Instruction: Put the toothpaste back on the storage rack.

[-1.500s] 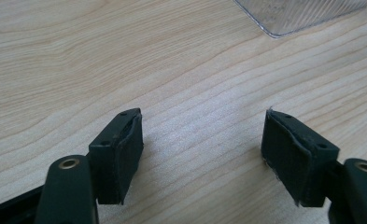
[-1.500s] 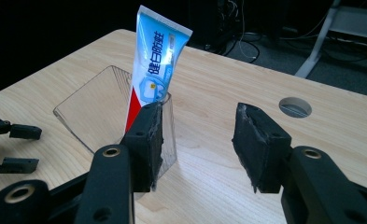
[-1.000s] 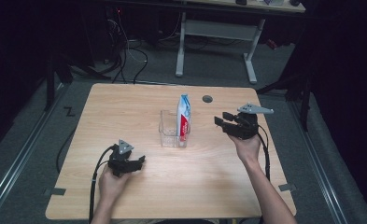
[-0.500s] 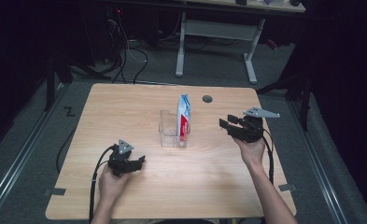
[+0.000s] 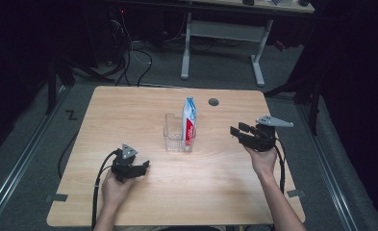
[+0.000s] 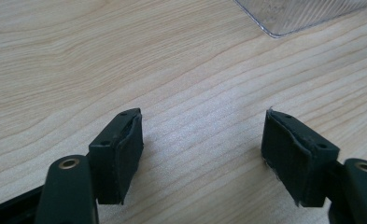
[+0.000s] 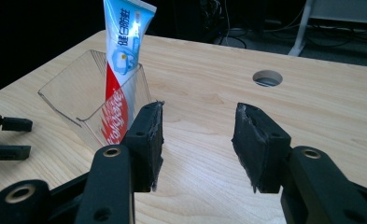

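left gripper point(image 5: 143, 166): low on table point(image 5: 129, 110) at 7 o'clock, jaws apart, empty
right gripper point(image 5: 235, 131): raised at 3 o'clock, jaws apart, empty
tube point(image 5: 190, 118): one, upright in bin
bin point(image 5: 173, 138): one, centre

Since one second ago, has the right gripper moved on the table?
Yes. In the high view the right gripper has drawn back from the toothpaste tube toward the person's edge of the table, slightly rightward too. Its jaws stand open and empty.
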